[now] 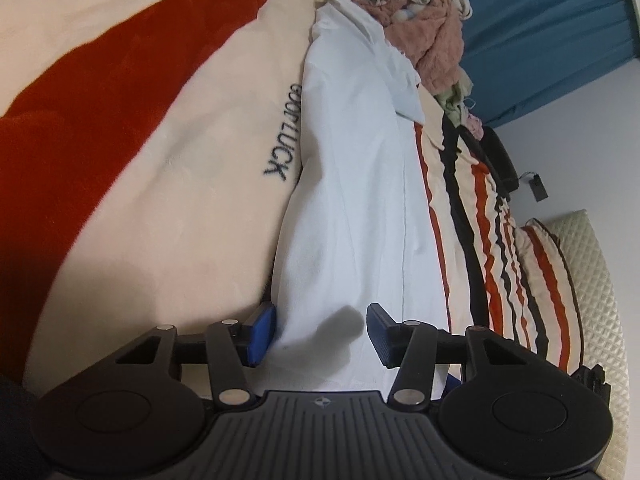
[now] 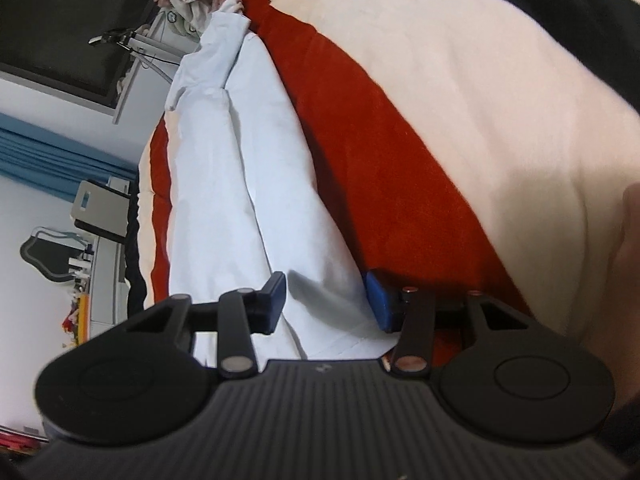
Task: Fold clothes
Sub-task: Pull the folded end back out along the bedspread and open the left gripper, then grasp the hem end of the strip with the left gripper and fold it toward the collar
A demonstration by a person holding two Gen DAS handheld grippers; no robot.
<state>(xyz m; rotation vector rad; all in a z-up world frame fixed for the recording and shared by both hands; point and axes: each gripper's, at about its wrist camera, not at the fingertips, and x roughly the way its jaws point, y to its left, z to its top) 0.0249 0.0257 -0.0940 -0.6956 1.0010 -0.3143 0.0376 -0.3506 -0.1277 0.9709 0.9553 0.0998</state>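
Note:
A long pale blue-white garment (image 1: 352, 200) lies stretched out on a cream and red striped blanket (image 1: 120, 128). Its near end runs between the fingers of my left gripper (image 1: 320, 330), whose blue pads stand apart on either side of the cloth without pinching it. In the right wrist view the same garment (image 2: 224, 184) stretches away, its hem passing between the fingers of my right gripper (image 2: 326, 300). That gripper's jaws are also apart; the right pad sits at the cloth's edge over the red stripe (image 2: 380, 168).
A heap of mixed clothes (image 1: 424, 28) lies at the garment's far end. A striped pillow (image 1: 536, 280) and quilted headboard (image 1: 592, 300) are at the right. Blue curtain (image 1: 552, 32), a dark window (image 2: 60, 20) and a side shelf (image 2: 100, 280) border the bed.

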